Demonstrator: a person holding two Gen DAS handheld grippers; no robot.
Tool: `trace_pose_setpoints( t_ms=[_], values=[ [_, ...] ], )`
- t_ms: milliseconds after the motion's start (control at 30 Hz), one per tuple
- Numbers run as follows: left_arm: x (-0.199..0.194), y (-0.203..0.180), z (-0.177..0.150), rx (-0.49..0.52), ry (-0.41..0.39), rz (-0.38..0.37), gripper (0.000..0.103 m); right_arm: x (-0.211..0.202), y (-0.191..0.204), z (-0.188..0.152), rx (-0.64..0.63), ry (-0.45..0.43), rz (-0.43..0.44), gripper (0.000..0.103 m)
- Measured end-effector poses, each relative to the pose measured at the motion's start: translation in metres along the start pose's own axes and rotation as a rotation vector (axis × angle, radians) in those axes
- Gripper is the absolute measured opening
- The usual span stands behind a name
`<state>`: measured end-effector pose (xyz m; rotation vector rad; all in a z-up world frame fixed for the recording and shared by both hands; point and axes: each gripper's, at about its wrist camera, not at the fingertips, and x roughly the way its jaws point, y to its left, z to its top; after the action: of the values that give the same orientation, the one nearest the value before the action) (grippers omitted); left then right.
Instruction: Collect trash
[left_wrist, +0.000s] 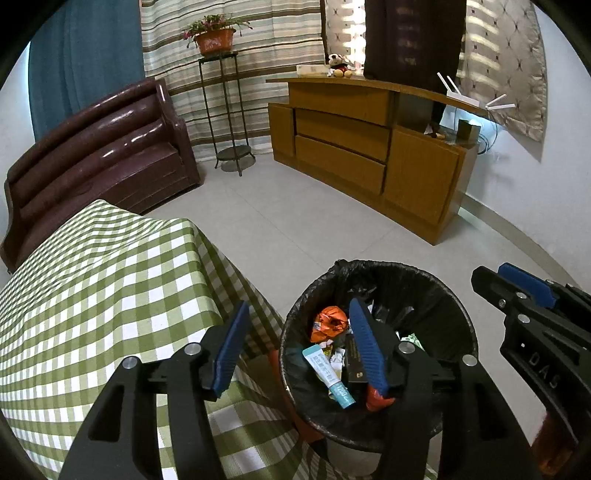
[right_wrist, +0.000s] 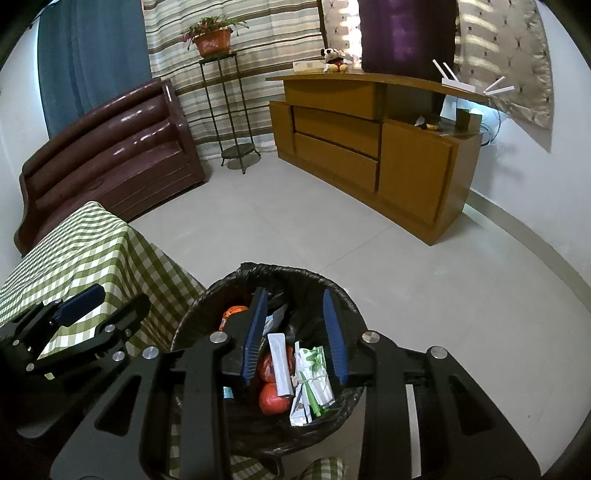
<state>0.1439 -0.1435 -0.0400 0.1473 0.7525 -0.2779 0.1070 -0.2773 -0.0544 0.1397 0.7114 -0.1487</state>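
Left wrist view: the left gripper (left_wrist: 295, 347) hangs over the edge where the desk (left_wrist: 92, 280), draped in a green-and-white checked cloth, meets the trash bin (left_wrist: 456, 314) lined with a black bag. Its fingers (left_wrist: 364, 343) stand released with a wide gap, nothing between the pads. The left finger is above the cloth, the right finger above the bin's mouth. Below and between them, inside the bin, lie an orange crumpled wrapper (left_wrist: 328, 323), a white-and-teal tube (left_wrist: 328, 373) and a dark box (left_wrist: 356, 365) just beside the right finger. The right gripper (left_wrist: 517, 288) shows at the right edge, beyond the bin's rim.

Right wrist view: the right gripper (right_wrist: 297, 336) is directly above the bin (right_wrist: 351, 306). Its fingers (right_wrist: 334, 332) are parted, pads touching nothing; whether anything has just dropped from them cannot be told. Under the gap between them lie a white flat packet (right_wrist: 279, 363), a white-and-green carton (right_wrist: 312, 380) nearer the right finger, and orange wrappers (right_wrist: 273, 398) nearer the left finger. The left gripper (right_wrist: 99, 306) is seen to the left over the checked desk (right_wrist: 81, 251).

Well beyond both pairs of fingers stand a brown sofa (left_wrist: 99, 147), a potted plant (left_wrist: 214, 37) on a metal stand, and a wooden cabinet (left_wrist: 369, 147) on the tiled floor (left_wrist: 295, 221).
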Motion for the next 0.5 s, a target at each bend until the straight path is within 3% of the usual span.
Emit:
trace_pose_setpoints(
  t_ms=[500],
  values=[
    [-0.030, 0.007, -0.006, -0.024, -0.036, 0.008, 0.065, -0.028, 0.001, -0.005, -0.009, -0.030, -0.029, 0.048]
  ],
)
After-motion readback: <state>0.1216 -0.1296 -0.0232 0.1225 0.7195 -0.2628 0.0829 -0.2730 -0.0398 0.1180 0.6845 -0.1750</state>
